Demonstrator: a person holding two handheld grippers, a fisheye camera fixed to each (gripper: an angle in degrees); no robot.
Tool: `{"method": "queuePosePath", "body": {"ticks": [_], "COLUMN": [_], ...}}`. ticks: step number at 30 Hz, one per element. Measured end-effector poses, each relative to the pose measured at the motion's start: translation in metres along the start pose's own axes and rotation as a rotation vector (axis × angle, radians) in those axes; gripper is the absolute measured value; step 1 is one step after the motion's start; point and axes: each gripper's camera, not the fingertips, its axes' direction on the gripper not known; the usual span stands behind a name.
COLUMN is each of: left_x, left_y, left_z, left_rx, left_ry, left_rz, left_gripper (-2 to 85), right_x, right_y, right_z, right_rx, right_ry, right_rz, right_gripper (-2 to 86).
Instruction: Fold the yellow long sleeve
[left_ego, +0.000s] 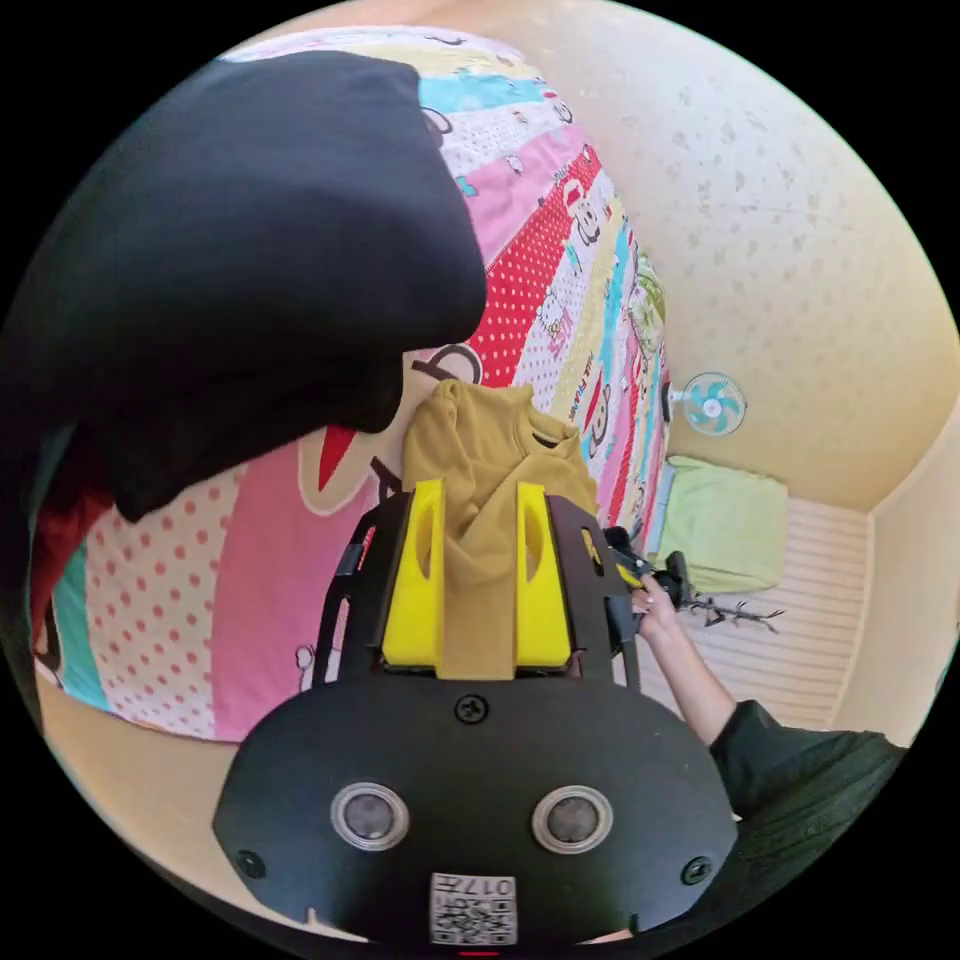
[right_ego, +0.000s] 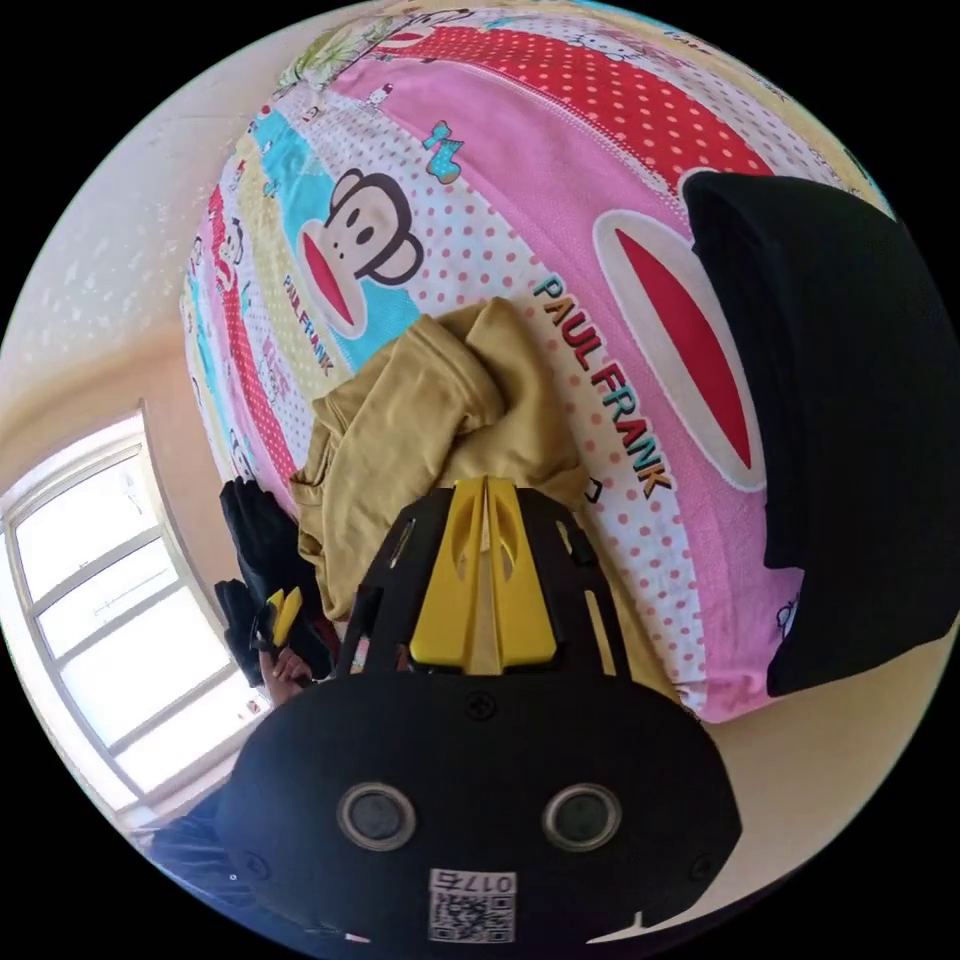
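The yellow long sleeve (left_ego: 480, 440) is a mustard top lying bunched on the bed, neck opening towards the far side. A thick fold of it runs between the yellow jaws of my left gripper (left_ego: 478, 500), which press on it from both sides. In the right gripper view the same top (right_ego: 420, 420) is heaped in front of my right gripper (right_ego: 487, 492), whose jaws are almost together with a thin strip of the cloth pinched between them. The right gripper (left_ego: 622, 562) appears at the bed's edge in a hand. The left gripper (right_ego: 282, 612) is held low beside the top.
The bed carries a bright cartoon-print sheet (left_ego: 250, 560). A large black garment (left_ego: 230, 270) lies on it close to the top (right_ego: 860, 420). A small fan (left_ego: 712, 403) hangs on the wall above a green cover (left_ego: 725, 520). A window (right_ego: 100, 620) is to one side.
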Motion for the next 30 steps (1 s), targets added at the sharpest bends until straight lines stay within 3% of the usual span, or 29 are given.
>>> {"method": "queuePosePath", "body": {"ticks": [3, 9, 12, 16, 22, 24, 26, 30], "left_x": [0.006, -0.004, -0.006, -0.012, -0.059, -0.08, -0.094, -0.083], "left_y": [-0.02, -0.02, -0.015, -0.002, -0.004, -0.003, 0.003, 0.034], "left_z": [0.04, 0.088, 0.073, 0.026, 0.021, 0.033, 0.038, 0.018], "left_rx": [-0.051, -0.121, -0.072, 0.066, 0.114, 0.122, 0.13, 0.147], "left_ry": [-0.116, -0.201, -0.149, -0.057, 0.046, 0.13, 0.175, 0.106], "left_rz": [0.01, -0.034, -0.05, -0.066, -0.155, -0.251, -0.311, -0.181], "left_gripper": [11.4, 8.2, 5.0, 3.8, 3.8, 4.2, 5.1, 9.4], "right_x": [-0.014, -0.012, -0.014, -0.048, -0.045, -0.023, 0.024, 0.052], "right_y": [0.0, -0.037, -0.043, -0.018, 0.018, 0.005, -0.006, 0.025], "right_z": [-0.013, 0.017, 0.014, -0.039, -0.097, -0.083, -0.058, -0.088], "right_rx": [0.056, 0.045, 0.071, 0.148, 0.259, 0.184, -0.005, 0.048], "right_ry": [-0.15, -0.035, -0.049, -0.081, -0.02, 0.028, 0.109, 0.005], "right_rz": [-0.048, 0.131, 0.169, 0.034, -0.079, -0.102, 0.042, 0.015], "right_gripper": [5.9, 11.2, 7.8, 4.7, 4.9, 5.8, 7.2, 8.2]}}
